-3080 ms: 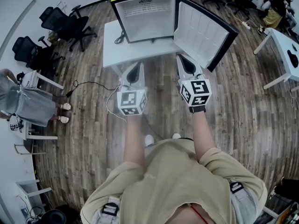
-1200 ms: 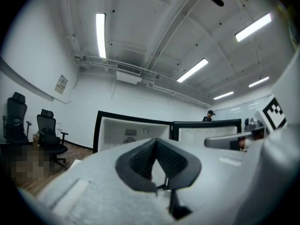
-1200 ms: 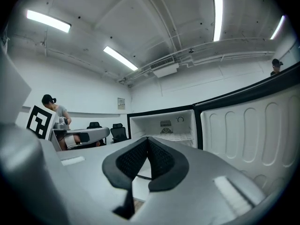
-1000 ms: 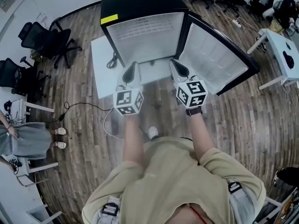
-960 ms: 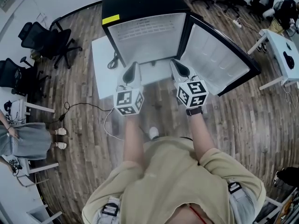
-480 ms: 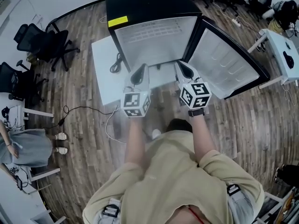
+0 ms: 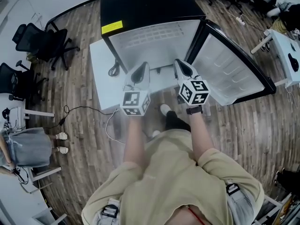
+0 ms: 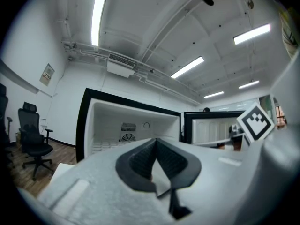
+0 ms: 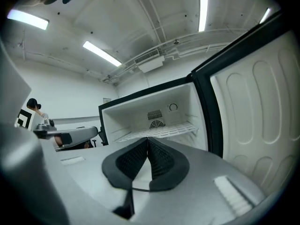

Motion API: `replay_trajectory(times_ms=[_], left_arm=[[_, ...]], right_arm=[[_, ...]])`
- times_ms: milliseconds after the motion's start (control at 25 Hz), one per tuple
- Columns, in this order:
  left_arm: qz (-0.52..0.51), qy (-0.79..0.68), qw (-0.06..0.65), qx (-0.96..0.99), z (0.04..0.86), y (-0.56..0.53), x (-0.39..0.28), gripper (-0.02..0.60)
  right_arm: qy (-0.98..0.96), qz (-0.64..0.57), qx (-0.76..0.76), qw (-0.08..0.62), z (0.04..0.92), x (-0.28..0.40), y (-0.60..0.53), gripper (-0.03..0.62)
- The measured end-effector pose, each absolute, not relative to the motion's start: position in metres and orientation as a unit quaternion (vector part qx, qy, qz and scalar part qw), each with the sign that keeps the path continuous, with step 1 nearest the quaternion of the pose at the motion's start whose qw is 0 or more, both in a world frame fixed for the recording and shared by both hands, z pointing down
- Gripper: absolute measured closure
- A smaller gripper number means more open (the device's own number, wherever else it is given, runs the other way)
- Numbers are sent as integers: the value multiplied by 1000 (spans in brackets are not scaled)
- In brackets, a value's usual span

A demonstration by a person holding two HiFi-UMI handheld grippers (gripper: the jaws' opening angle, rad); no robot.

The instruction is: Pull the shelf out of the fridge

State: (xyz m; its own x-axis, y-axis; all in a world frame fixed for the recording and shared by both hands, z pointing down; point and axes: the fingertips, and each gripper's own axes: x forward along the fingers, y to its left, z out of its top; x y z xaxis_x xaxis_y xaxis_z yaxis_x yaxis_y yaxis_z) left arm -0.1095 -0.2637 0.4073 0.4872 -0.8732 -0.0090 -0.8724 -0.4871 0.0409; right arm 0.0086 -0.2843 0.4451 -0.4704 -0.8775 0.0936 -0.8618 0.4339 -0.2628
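A black mini fridge [image 7: 145, 8] stands on a low white table [image 7: 104, 74] with its door [image 7: 234, 71] swung open to the right. Inside it a white wire shelf [image 9: 159, 131] spans the cavity at mid height; its left part, the same shelf [image 8: 104, 146], shows in the left gripper view. My left gripper [image 7: 139, 70] and right gripper [image 7: 183, 67] hover side by side just in front of the fridge opening, short of the shelf. Both are shut with nothing between the jaws, as seen at the left gripper [image 8: 155, 141] and the right gripper [image 9: 148, 139].
Black office chairs [image 7: 42, 34] stand at the left and a person [image 7: 28, 146] waits by a small white table. A cable [image 7: 89, 111] runs over the wooden floor. A white desk [image 7: 287, 46] is at the right. The open door's inner face [image 9: 262, 111] flanks my right gripper.
I have stepped closer to the fridge, which now fills more of the head view. Both grippers moved forward up to the opening, still shut; a foot now shows below them.
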Motion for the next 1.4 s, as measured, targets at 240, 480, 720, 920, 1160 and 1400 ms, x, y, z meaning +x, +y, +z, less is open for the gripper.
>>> replay_trajectory(times_ms=[240,480,720,920,1160,1400], left_arm=[[1,-504,11,863,416,-287,-102,580],[7,-501,10,866,422,-305,-95,580],[13,-502,6,865,423,-320,-92,580],[11,-518,6,855,421,-333,-104,580],[13,-526,4,851,423,-347,-108,580],[14,-537,6,843,425,-359,-116,580]], right_arm=[[845,-170,-506,29,467,7,-312,562],[846,-215,-484,62,479,9,-335,551],[843,-258,-463,90,488,1,-358,517],[839,-291,-446,114,491,-7,-377,483],[821,-319,-454,129,498,-10,-401,407],[815,-349,-441,140,506,-17,-419,336]])
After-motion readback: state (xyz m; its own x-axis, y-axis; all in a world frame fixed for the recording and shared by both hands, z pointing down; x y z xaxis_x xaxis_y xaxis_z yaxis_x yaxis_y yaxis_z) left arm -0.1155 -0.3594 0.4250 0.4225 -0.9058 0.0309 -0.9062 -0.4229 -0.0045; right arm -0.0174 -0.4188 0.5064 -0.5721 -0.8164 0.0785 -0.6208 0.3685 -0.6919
